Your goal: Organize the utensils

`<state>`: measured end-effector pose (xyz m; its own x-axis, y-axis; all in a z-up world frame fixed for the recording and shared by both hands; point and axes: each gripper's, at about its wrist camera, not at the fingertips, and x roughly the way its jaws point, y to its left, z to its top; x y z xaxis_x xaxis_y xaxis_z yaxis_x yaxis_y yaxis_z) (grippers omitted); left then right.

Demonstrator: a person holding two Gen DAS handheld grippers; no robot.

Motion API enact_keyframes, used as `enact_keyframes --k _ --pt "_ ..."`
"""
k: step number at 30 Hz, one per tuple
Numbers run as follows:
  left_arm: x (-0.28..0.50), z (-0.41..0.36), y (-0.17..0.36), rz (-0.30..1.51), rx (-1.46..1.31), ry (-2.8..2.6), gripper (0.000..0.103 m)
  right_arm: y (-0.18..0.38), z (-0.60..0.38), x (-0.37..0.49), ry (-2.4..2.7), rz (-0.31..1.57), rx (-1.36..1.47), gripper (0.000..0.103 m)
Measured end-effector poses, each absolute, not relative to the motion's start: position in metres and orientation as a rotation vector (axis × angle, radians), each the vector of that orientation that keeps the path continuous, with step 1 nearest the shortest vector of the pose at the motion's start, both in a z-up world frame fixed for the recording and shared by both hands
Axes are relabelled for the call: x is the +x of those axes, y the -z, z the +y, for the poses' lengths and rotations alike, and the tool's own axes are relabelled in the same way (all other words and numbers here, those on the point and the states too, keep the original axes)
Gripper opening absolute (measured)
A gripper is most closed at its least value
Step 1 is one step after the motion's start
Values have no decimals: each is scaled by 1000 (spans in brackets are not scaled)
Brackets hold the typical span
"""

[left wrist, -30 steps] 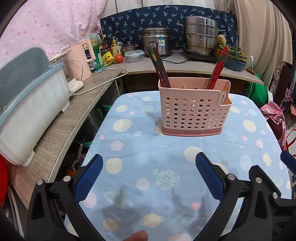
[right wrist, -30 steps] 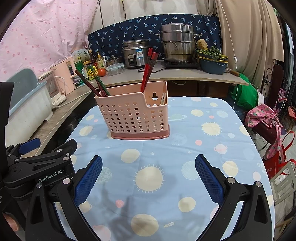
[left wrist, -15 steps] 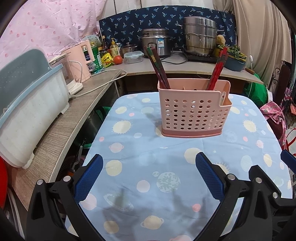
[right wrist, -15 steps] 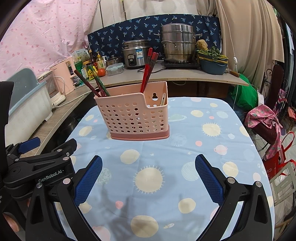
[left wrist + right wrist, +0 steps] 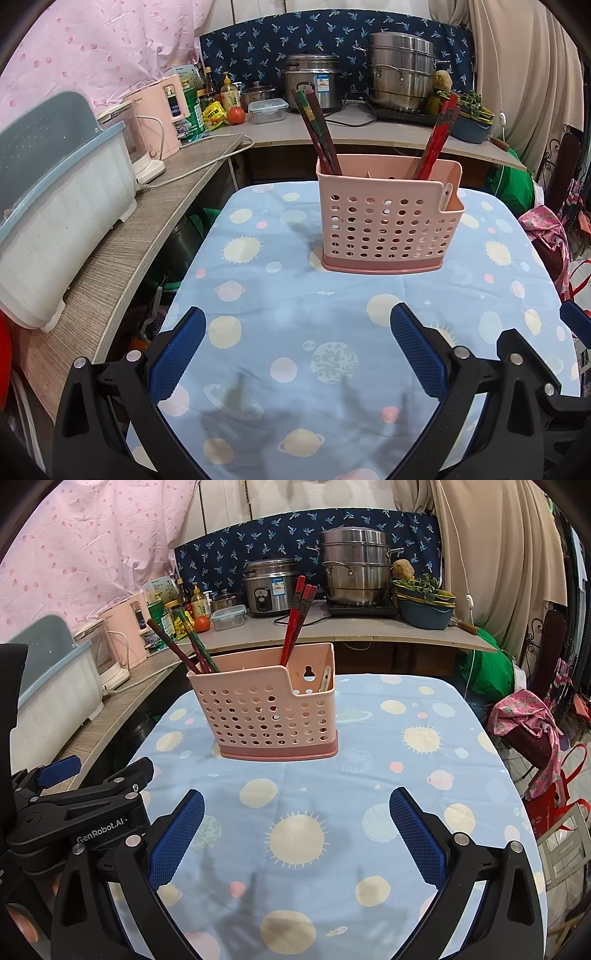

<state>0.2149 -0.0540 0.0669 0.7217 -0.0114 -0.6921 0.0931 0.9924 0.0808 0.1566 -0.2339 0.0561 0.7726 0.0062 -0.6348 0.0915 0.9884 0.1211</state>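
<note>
Hovering with both spread wide and empty: left gripper (image 5: 297, 347) and right gripper (image 5: 296, 827) side by side over the tablecloth (image 5: 406, 775). Pink utensil caddy (image 5: 269, 709) stands well ahead of both, dark chopsticks (image 5: 317, 129) and red chopsticks (image 5: 437, 136) leaning outward. Risk: caddy looks light, so a finger snagging a chopstick could tip or slide it.

The basket (image 5: 388, 221) stood on the table (image 5: 280, 310) ahead of both spread grippers, left (image 5: 295, 350) and right (image 5: 295, 830), with chopsticks (image 5: 317, 129) leaning in its left end, more chopsticks (image 5: 437, 136) right, counter (image 5: 369, 133) behind.
</note>
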Motion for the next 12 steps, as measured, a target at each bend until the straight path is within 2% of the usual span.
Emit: enact_keyframes --k 12 --pt "214 -55 -68 761 124 51 96 -56 -234 157 45 687 148 97"
